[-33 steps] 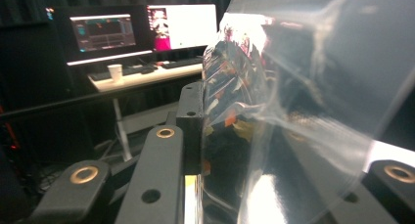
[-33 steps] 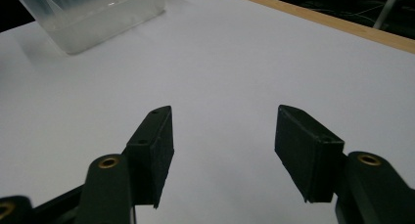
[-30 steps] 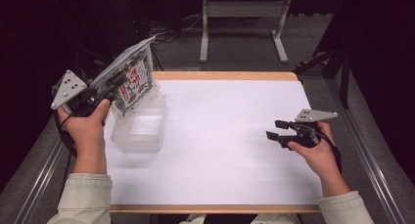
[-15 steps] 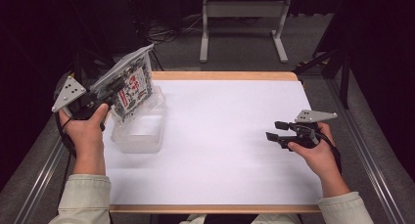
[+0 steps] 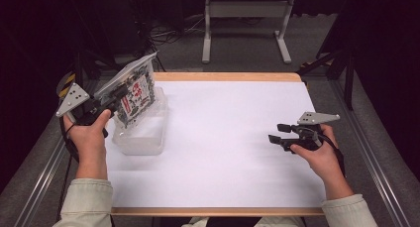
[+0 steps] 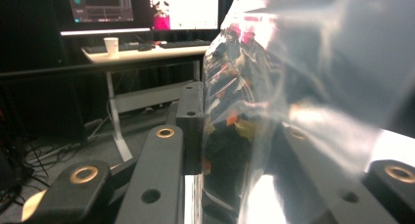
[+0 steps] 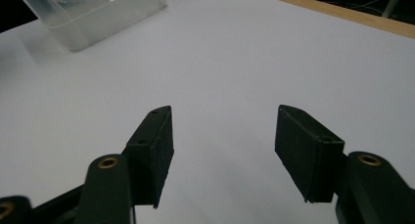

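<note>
On the bench (image 5: 233,152), which has a white top and a wooden edge, I count one clear plastic container (image 5: 141,133), one clear bag (image 5: 132,90) with printed contents, and two grippers.

The left gripper (image 5: 113,99) is at the left side of the bench. Its fingers (image 6: 192,126) are closed on the clear bag, and the bag is tilted, with its lower part inside the open container. In the left gripper view the shiny film of the bag is pressed between the two fingers, and coloured print shows through it. How many pieces are in the bag I cannot tell.

The right gripper (image 5: 276,133) is at the right side of the bench, well apart from the container. Its fingers (image 7: 154,145) are wide open and they hold nothing. In the right gripper view there is bare white surface between them, and the container stands far off at the upper left.
</note>
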`<state>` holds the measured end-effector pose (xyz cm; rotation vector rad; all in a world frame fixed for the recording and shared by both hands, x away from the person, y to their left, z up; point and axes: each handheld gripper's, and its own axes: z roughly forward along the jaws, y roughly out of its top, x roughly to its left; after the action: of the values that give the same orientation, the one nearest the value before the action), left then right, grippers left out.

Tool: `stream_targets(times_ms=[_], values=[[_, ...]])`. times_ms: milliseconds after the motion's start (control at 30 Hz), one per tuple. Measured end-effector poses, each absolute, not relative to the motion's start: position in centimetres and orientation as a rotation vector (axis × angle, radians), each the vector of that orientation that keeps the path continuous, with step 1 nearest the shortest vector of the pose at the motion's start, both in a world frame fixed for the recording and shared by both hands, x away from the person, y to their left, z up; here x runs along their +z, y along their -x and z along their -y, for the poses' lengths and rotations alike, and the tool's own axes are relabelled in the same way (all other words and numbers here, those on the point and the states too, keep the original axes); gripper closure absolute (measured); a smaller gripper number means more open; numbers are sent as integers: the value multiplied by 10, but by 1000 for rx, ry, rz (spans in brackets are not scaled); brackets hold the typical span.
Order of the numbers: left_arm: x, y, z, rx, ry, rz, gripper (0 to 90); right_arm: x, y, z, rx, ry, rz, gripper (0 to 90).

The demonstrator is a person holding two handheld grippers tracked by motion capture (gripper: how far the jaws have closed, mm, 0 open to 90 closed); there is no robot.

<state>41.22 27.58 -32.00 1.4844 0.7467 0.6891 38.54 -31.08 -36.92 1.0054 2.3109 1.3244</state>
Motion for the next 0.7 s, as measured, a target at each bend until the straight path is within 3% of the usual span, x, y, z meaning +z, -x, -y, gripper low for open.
stream_targets(times_ms=[500, 700], values=[[-331, -416, -283, 617, -1484, -788, 724, -371, -386, 310, 1326, -1013, -2315, 385], [-334, -420, -276, 607, -1571, -810, 724, -372, -387, 310, 1331, -1019, -2315, 382]])
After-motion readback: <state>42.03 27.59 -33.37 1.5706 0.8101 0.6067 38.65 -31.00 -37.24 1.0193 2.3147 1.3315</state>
